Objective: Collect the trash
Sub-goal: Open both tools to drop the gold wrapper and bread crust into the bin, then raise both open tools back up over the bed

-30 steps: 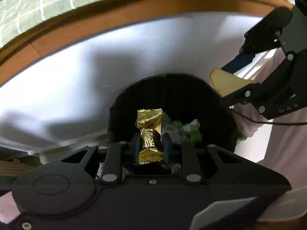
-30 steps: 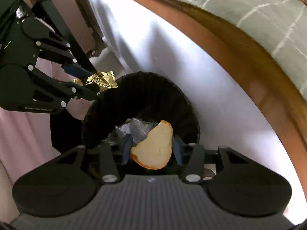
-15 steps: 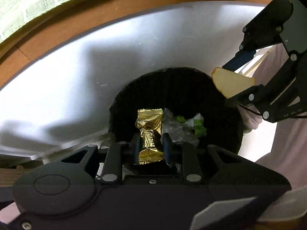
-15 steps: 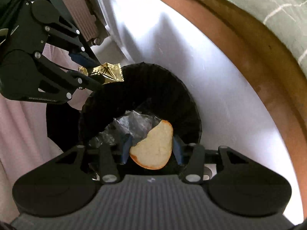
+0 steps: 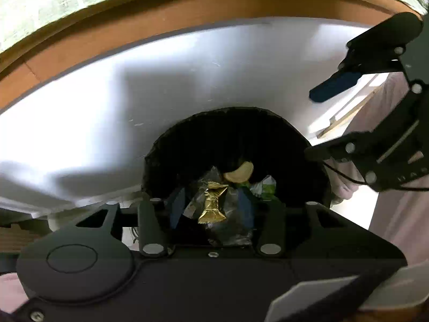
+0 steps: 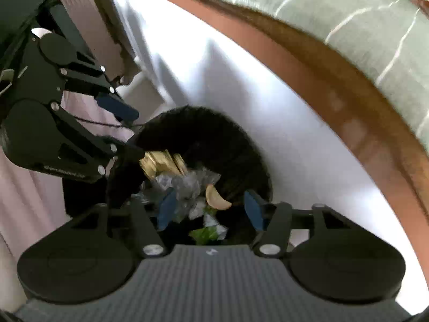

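Observation:
A black bin [image 5: 236, 139] stands below both grippers on a white surface. My left gripper [image 5: 211, 206] is open above its mouth, and a gold candy wrapper [image 5: 213, 204] drops free between the blue pads. A slice of bread [image 5: 240, 173] lies loose inside the bin. In the right wrist view my right gripper [image 6: 209, 209] is open too, with the bread slice [image 6: 215, 200] falling below it into the bin [image 6: 214, 145]. The gold wrapper [image 6: 162, 163] shows blurred under the left gripper [image 6: 131, 131]. The right gripper [image 5: 319, 120] hangs open at the bin's right.
Crumpled clear plastic [image 6: 187, 185] and green scraps [image 6: 206, 232] lie in the bin. A brown wooden table edge [image 5: 161, 21] with a green checked cloth [image 6: 348, 13] curves above. A person's pink clothing [image 5: 396, 214] is at the right.
Both grippers have opened. The gold wrapper has left the left gripper's pads and the bread slice has left the right gripper's; both are dropping into the bin.

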